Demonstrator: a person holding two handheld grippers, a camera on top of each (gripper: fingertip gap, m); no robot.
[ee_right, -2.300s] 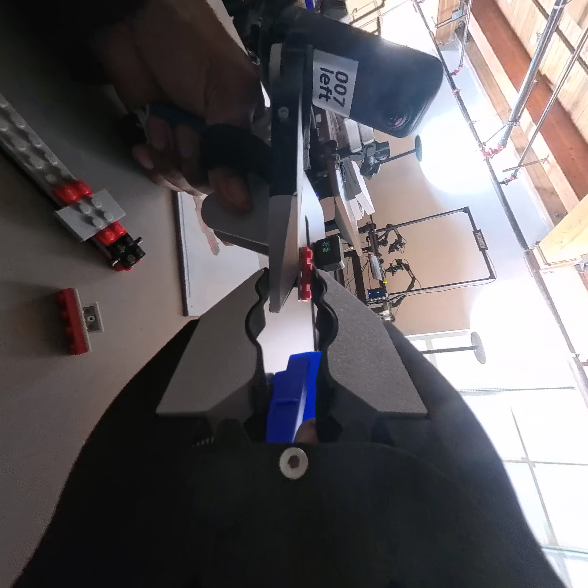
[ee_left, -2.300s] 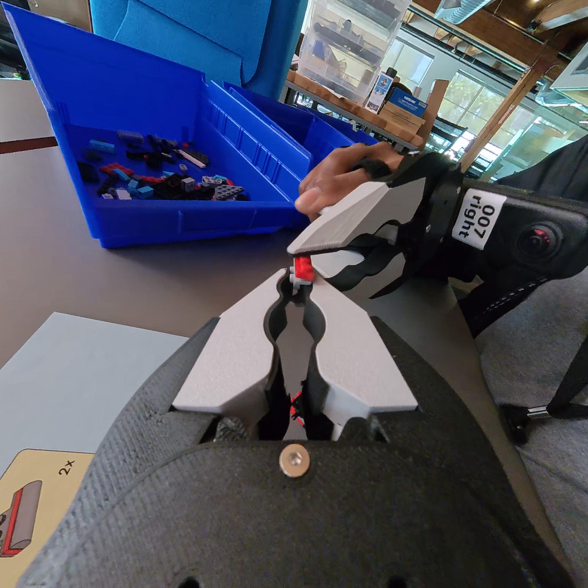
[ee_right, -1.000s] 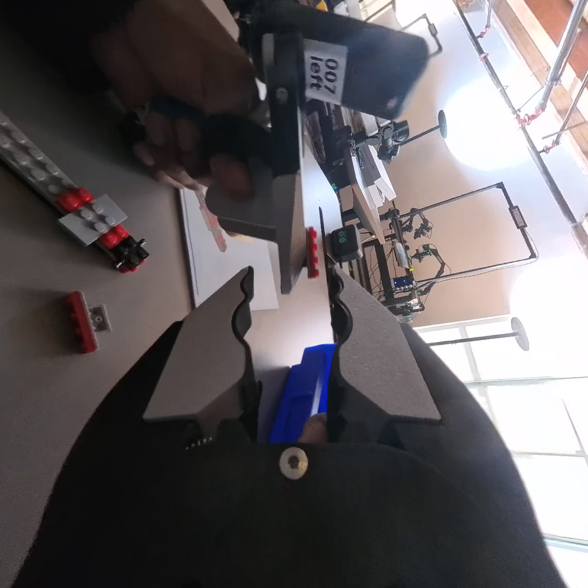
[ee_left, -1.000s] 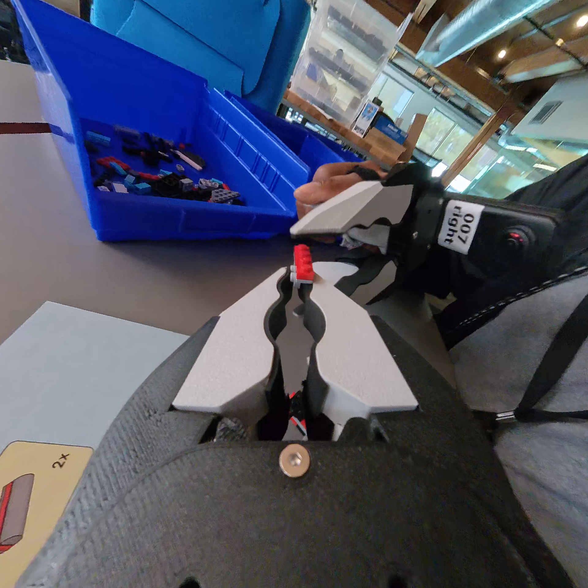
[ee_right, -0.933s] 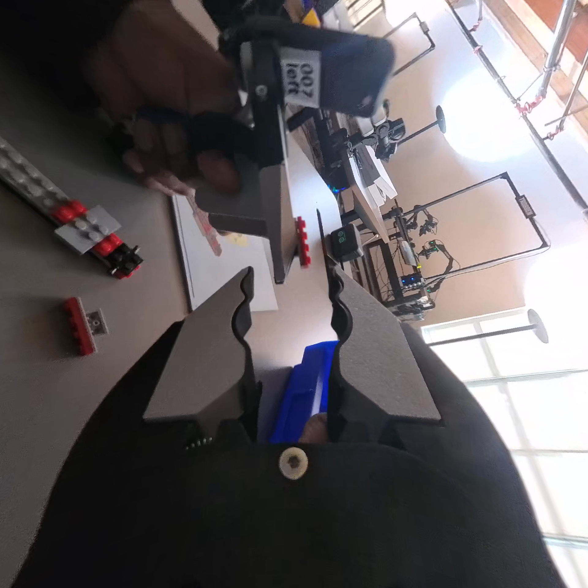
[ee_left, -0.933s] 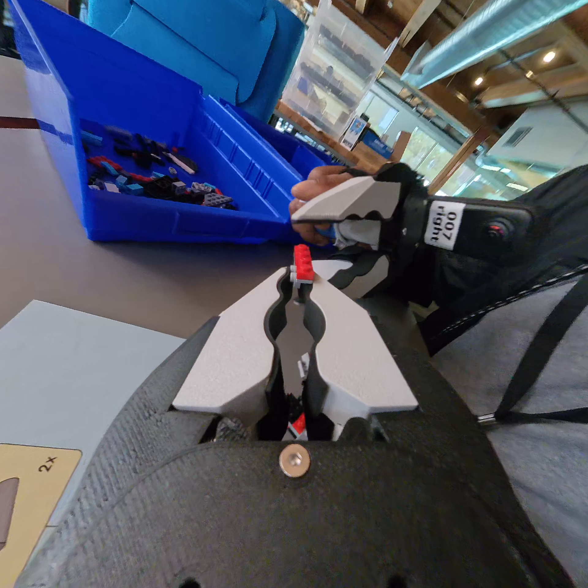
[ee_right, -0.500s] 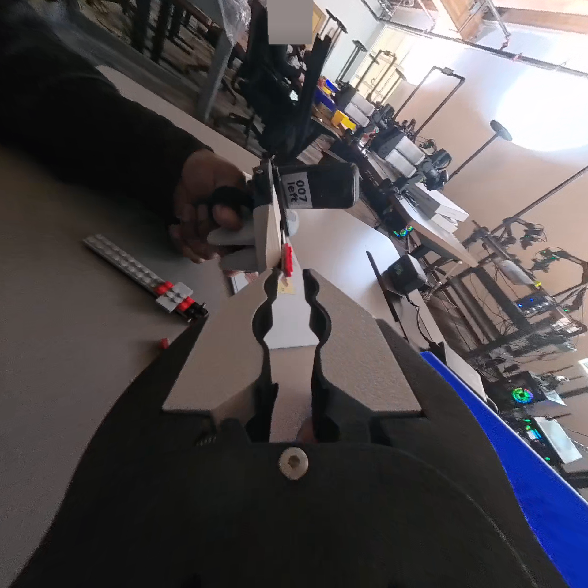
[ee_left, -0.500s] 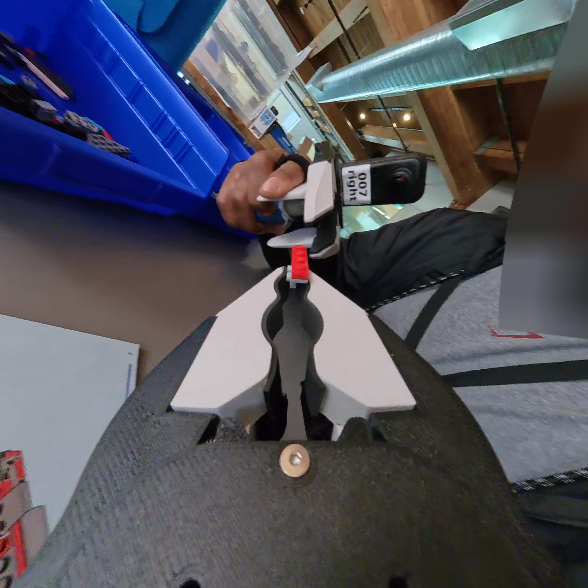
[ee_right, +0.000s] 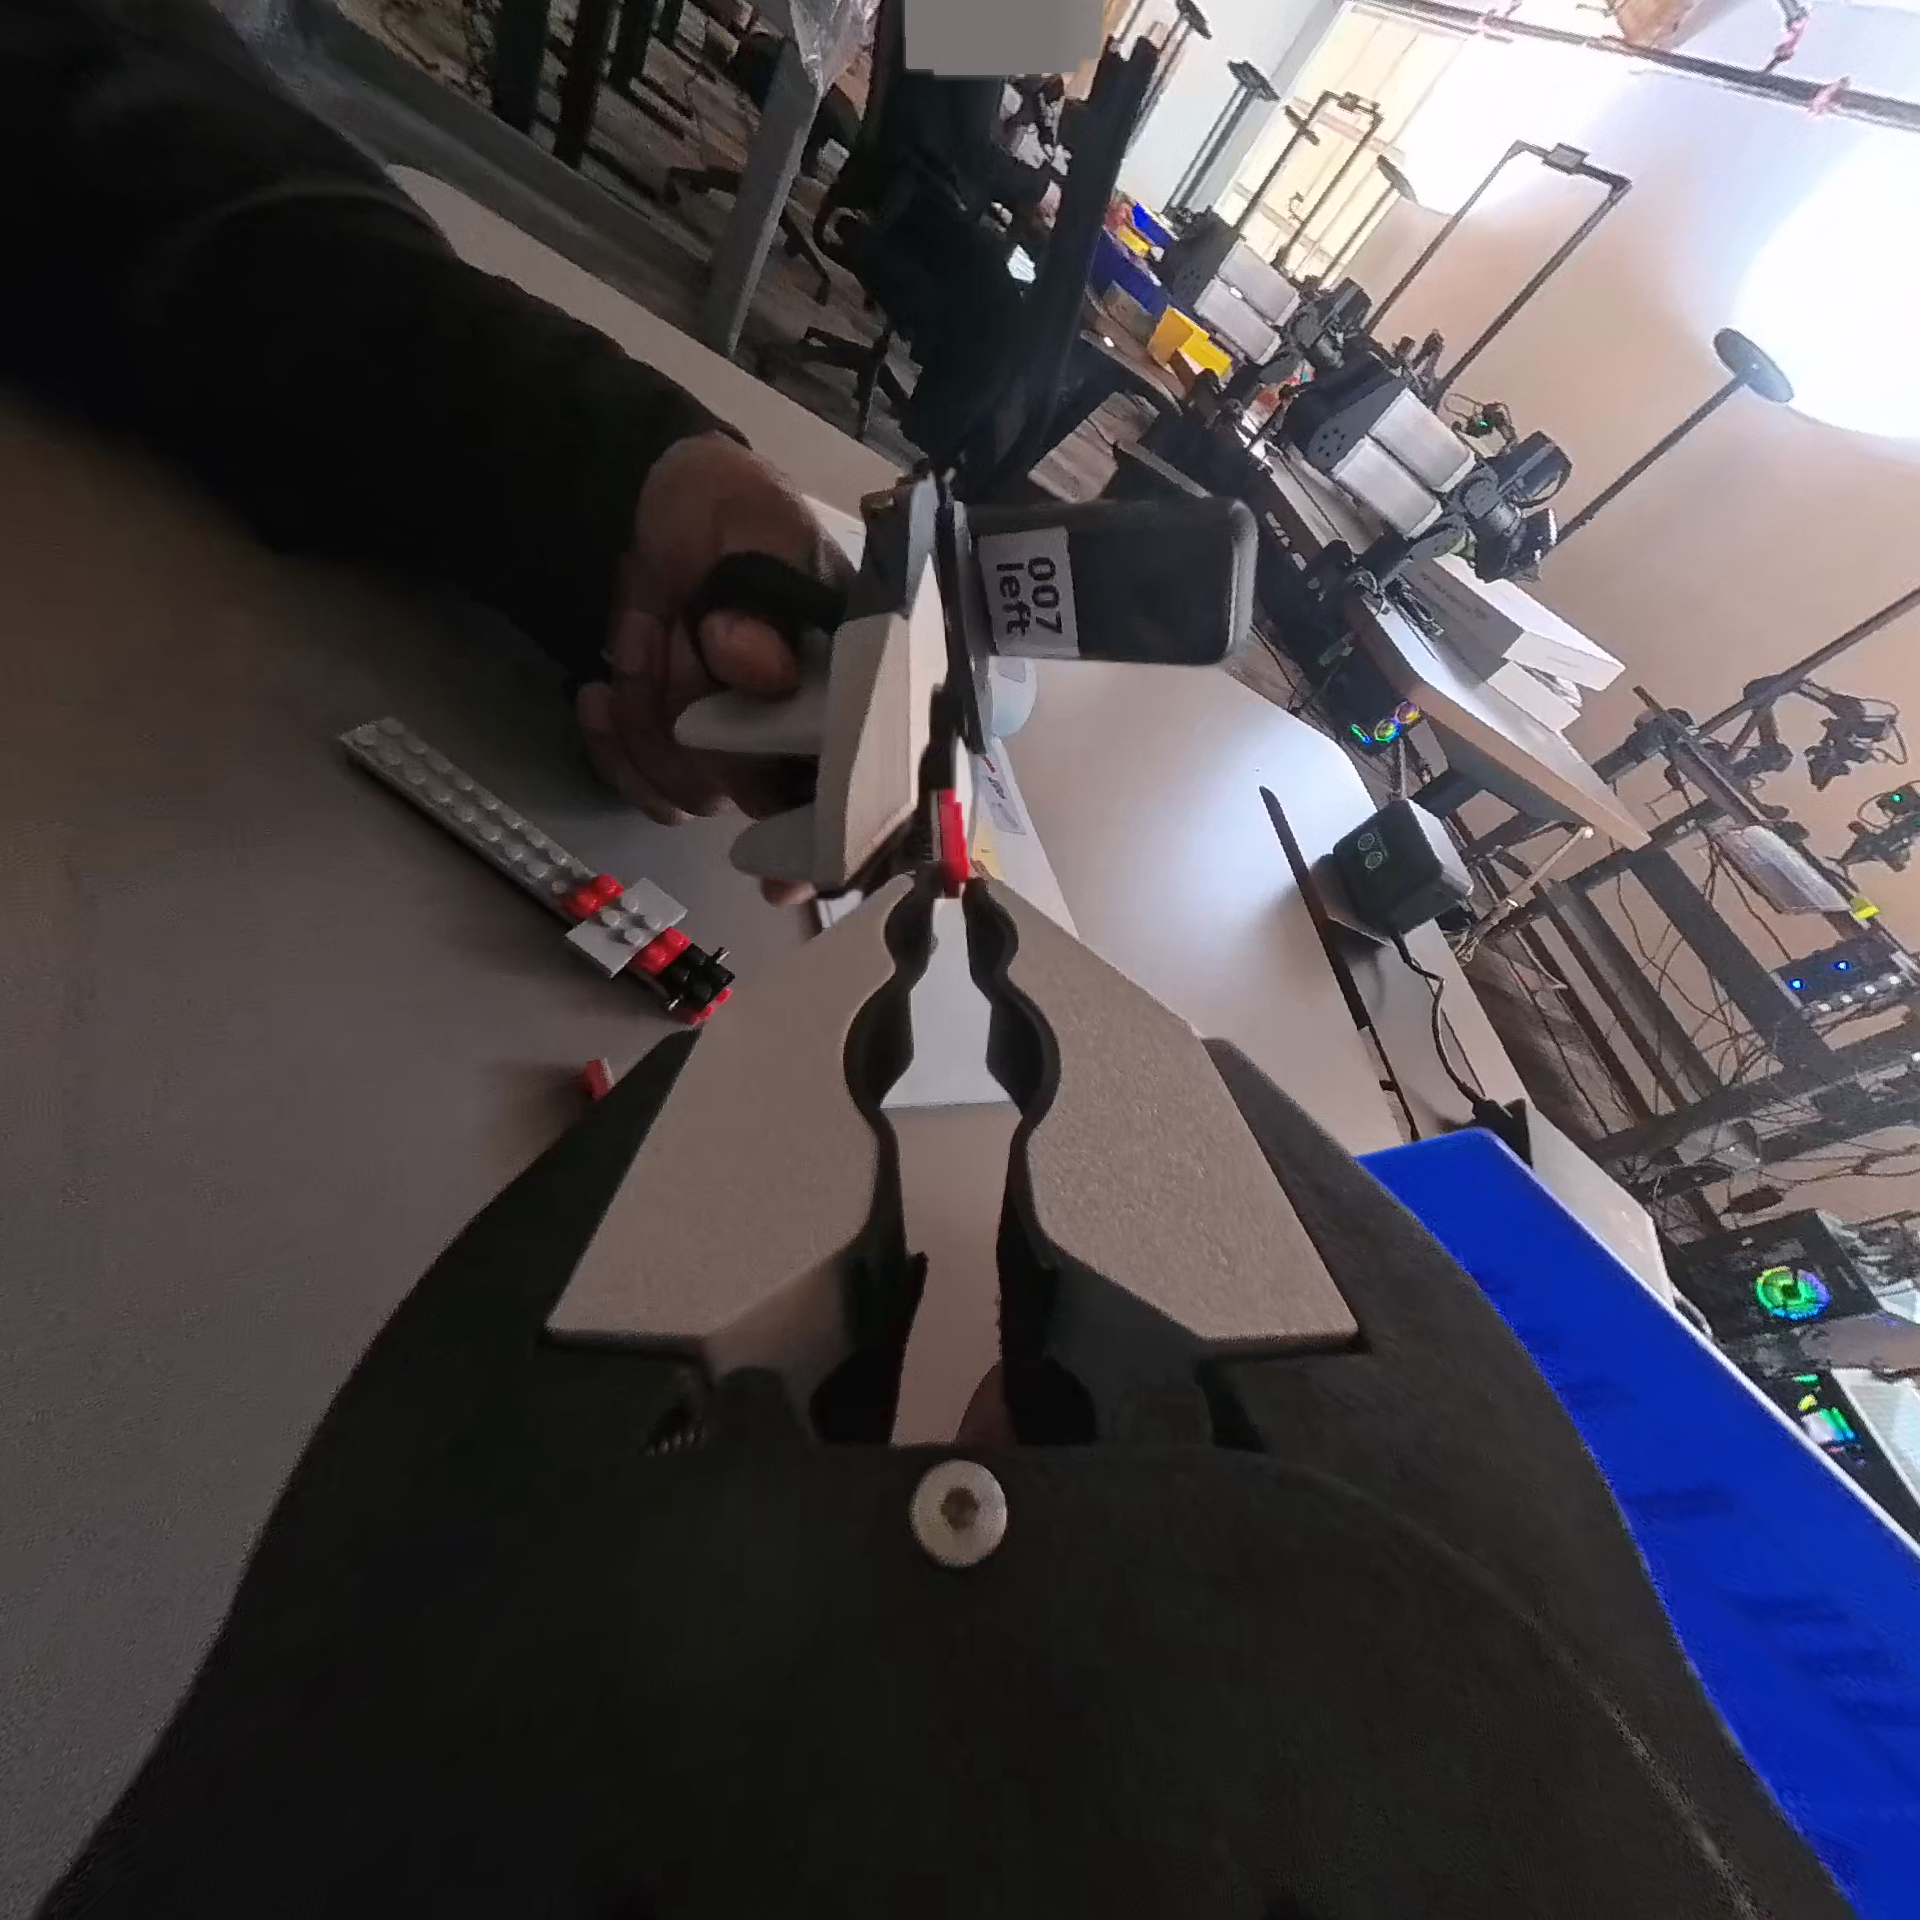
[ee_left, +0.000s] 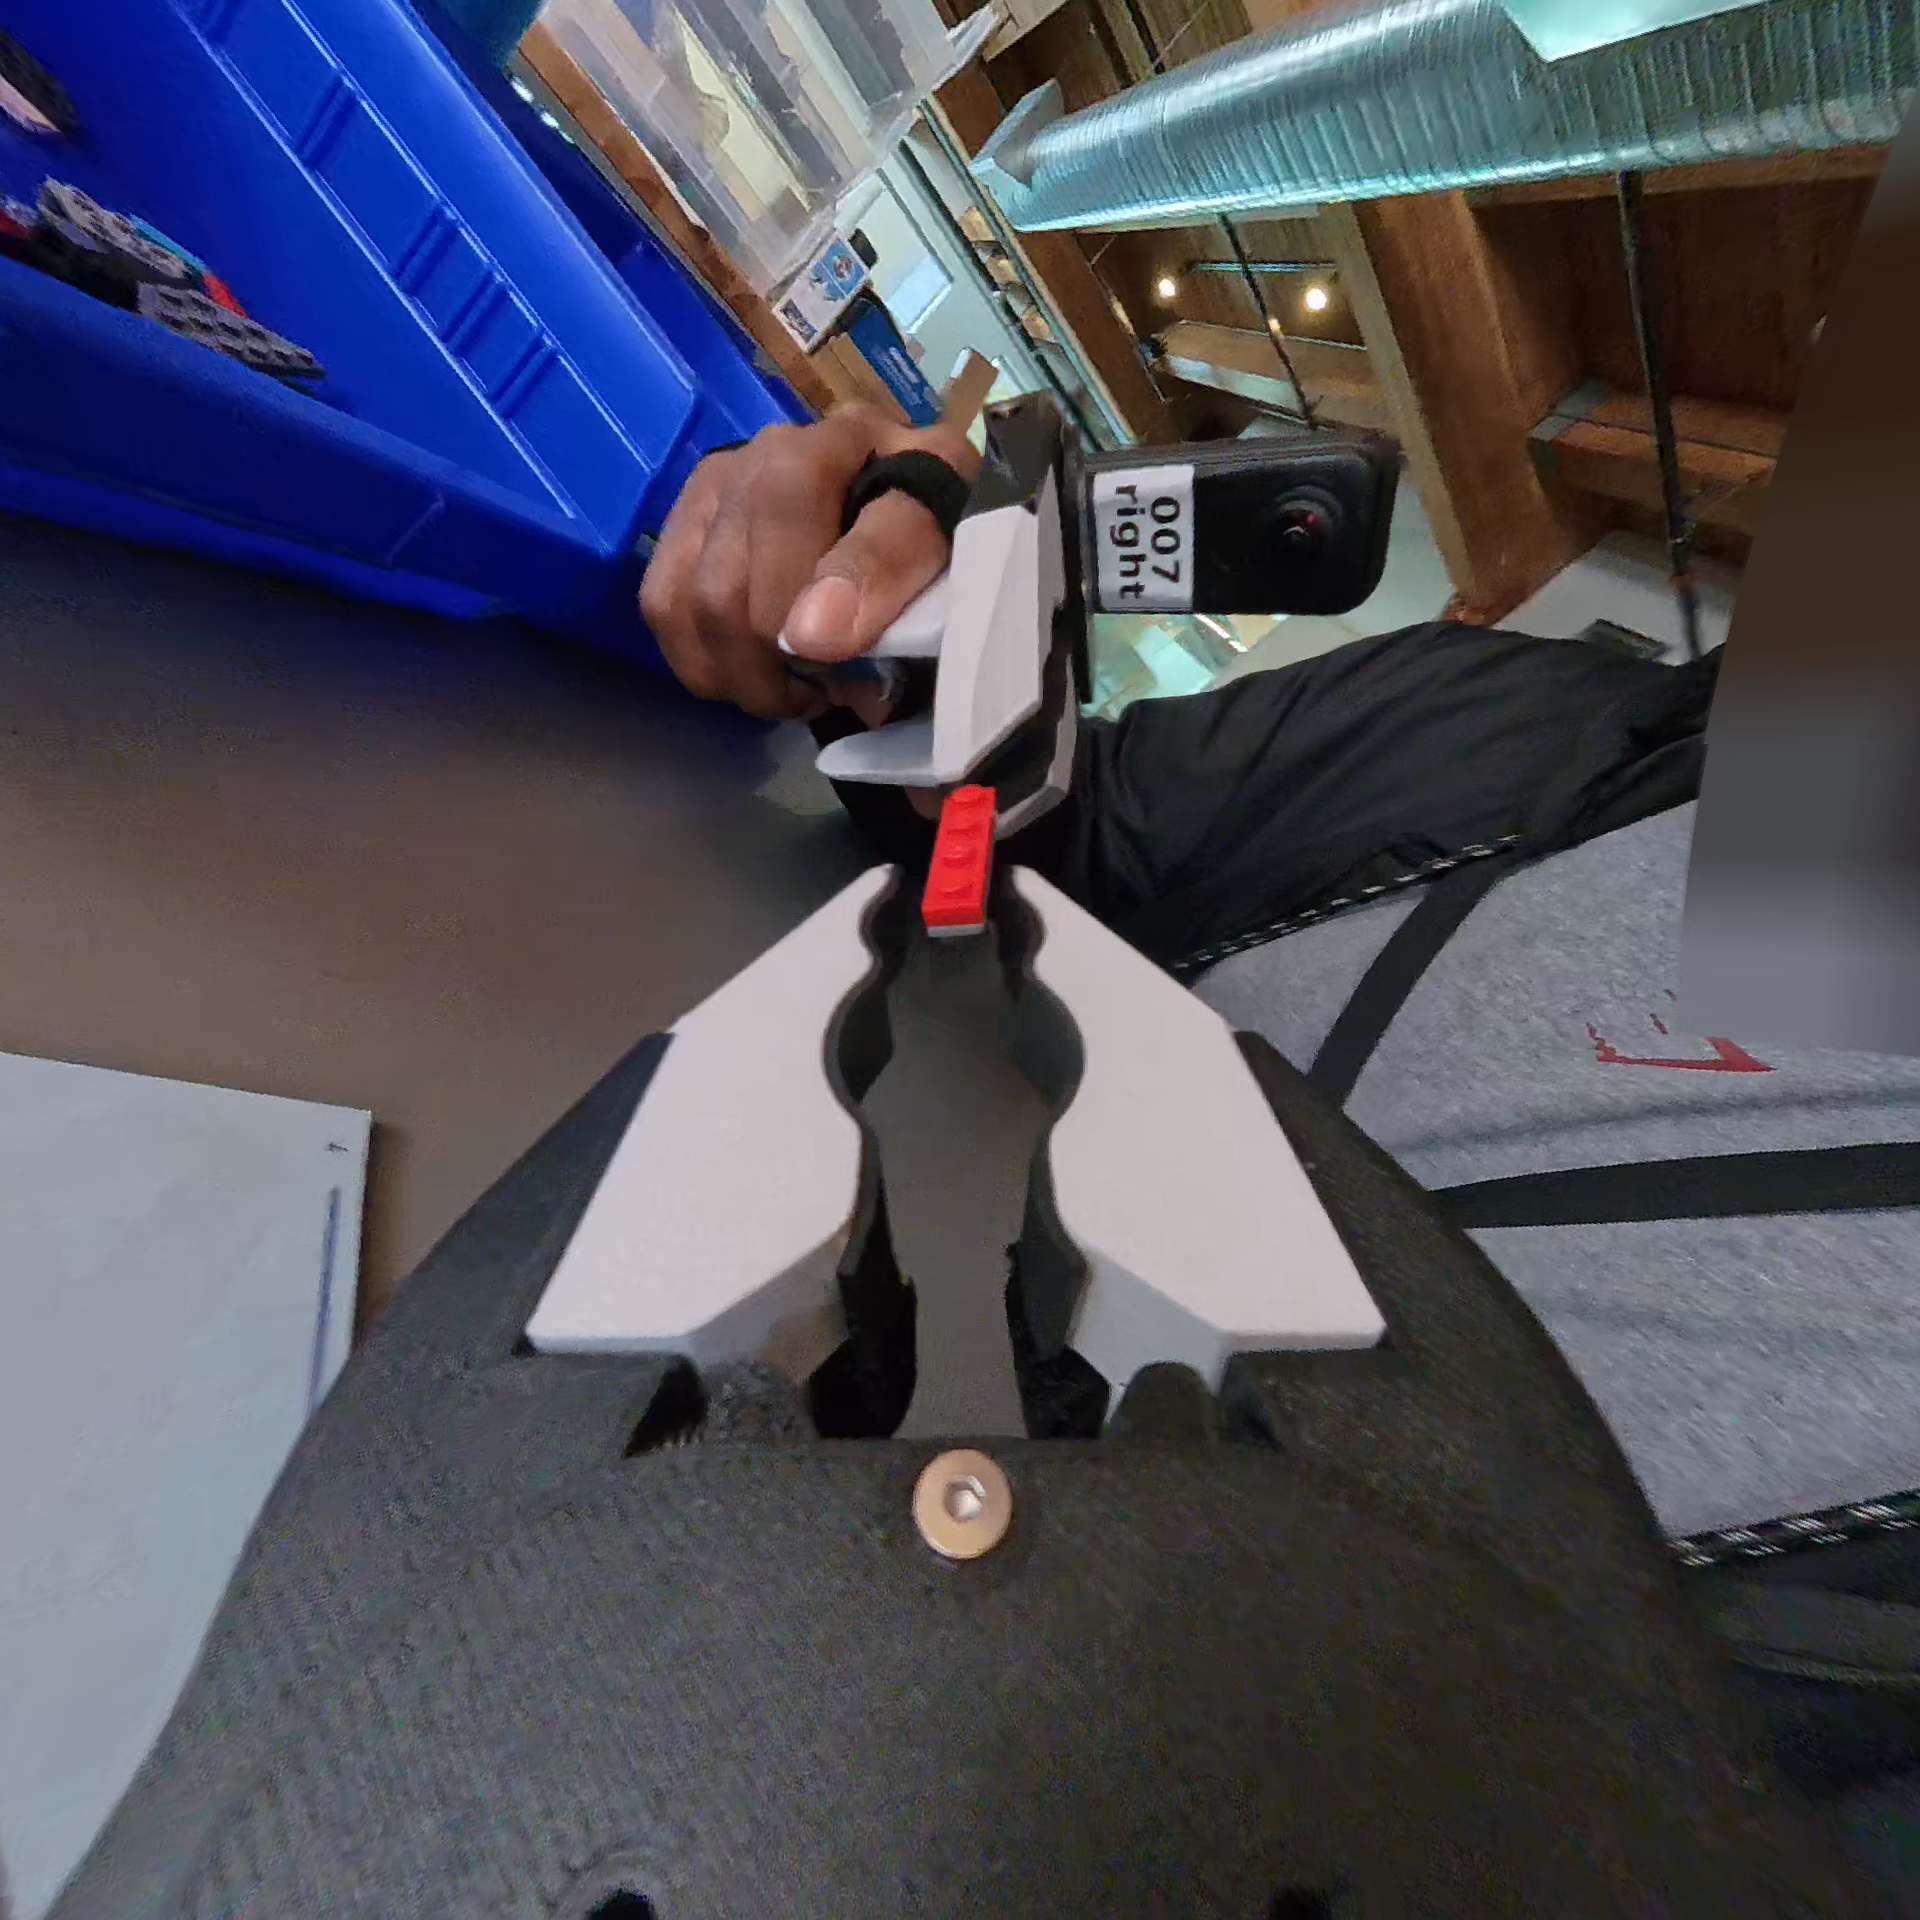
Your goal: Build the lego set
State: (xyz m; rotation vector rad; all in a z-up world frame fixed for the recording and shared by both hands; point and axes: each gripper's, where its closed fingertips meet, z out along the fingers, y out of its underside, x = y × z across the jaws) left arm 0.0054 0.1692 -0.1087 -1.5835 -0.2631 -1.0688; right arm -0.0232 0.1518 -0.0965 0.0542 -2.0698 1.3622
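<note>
A small red plate [ee_left: 958, 860] with a thin grey piece under it hangs above the table between the two grippers. My left gripper [ee_left: 954, 904] has its jaws a little apart on either side of the plate's near end, with gaps showing. My right gripper [ee_right: 945, 899] is shut on the plate's other end [ee_right: 949, 844]. The right gripper also shows in the left wrist view [ee_left: 971, 800], and the left gripper in the right wrist view [ee_right: 894, 862]. A long grey plate with red, grey and black pieces at one end [ee_right: 540, 847] lies on the table.
A blue bin [ee_left: 436, 312] with loose pieces [ee_left: 156, 291] stands at the back left; its edge also shows in the right wrist view [ee_right: 1662, 1455]. The instruction booklet [ee_left: 156, 1299] lies near the left gripper. A small red piece [ee_right: 594, 1077] lies beside the long plate. Only a small space, under 4 cm, lies between the two pairs of fingers.
The right gripper came up to the red plate and shut on its far end. The left gripper's jaws have widened around the plate. Both grippers have swung round over the table.
</note>
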